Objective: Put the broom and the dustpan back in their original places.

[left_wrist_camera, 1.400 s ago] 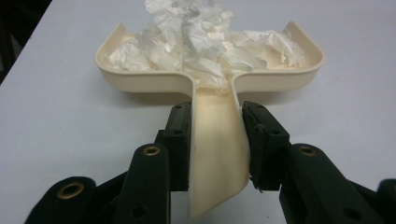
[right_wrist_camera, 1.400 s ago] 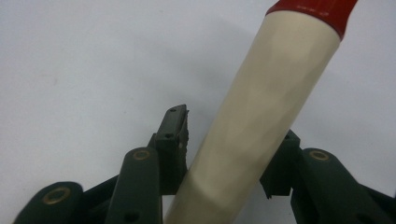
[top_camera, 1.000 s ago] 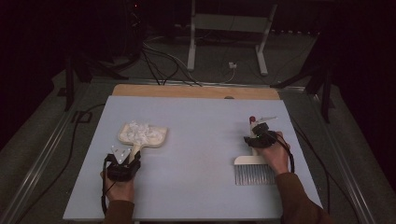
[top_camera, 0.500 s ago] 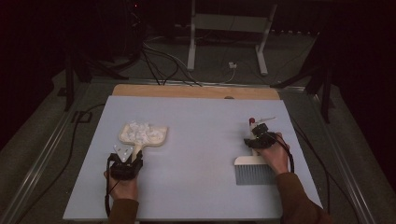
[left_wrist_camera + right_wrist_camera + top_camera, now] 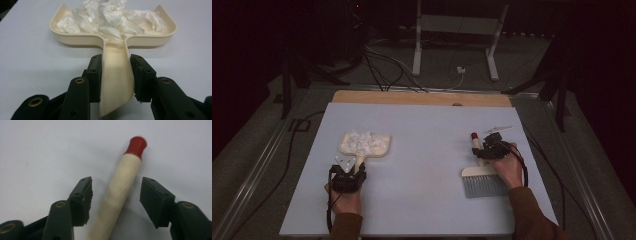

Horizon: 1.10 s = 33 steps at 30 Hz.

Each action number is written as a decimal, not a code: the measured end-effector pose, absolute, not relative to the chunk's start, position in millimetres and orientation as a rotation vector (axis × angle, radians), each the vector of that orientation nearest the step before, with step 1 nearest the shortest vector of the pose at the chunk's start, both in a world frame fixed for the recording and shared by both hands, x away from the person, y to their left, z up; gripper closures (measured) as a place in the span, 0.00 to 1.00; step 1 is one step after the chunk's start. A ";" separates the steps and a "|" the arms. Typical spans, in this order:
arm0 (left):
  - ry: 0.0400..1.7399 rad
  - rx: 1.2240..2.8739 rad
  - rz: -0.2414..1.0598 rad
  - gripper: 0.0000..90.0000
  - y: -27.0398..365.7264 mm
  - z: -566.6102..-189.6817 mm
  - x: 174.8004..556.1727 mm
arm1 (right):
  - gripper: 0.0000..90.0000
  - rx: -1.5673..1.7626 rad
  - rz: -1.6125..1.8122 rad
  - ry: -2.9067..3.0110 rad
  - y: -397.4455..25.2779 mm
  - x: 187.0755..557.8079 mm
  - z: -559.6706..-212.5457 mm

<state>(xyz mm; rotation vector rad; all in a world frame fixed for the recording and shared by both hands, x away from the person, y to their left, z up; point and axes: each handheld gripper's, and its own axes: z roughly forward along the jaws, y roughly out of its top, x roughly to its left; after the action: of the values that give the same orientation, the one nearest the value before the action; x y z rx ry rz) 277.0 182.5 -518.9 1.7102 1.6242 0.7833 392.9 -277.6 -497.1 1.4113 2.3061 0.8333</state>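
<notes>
Left gripper is clamped on the handle of the cream dustpan, which sits flat on the left side of the surface with a heap of crumpled white paper in its tray. Right gripper has its jaws spread either side of the brush handle without touching it, so the brush just lies on the right side, red tip pointing far, grey bristles near the person's right hand. Biggest risk imo: the paper is piled loose and high, so any tilt or jerk when that pan gets lifted could spill bits over the low rim back onto the surface. Also the grip is only on the narrow handle, so the loaded tray could sag or twist. On the right, the round handle sits closer to one jaw than the other, so closing there might nudge it and make it roll. Both forearms come in low from the near edge, hands close to the surface, grippers pointing far.
</notes>
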 end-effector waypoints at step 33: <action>1.245 1.610 0.703 0.03 214.5 -467.0 254.8 | 0.08 1.187 1.324 2.083 -258.0 323.8 -470.8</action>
<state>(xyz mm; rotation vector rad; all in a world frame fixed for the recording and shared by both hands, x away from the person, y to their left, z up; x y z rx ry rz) 254.8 214.5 -467.0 1.6096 1.2452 0.7028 323.8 -258.0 -470.8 1.1870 2.0833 1.3235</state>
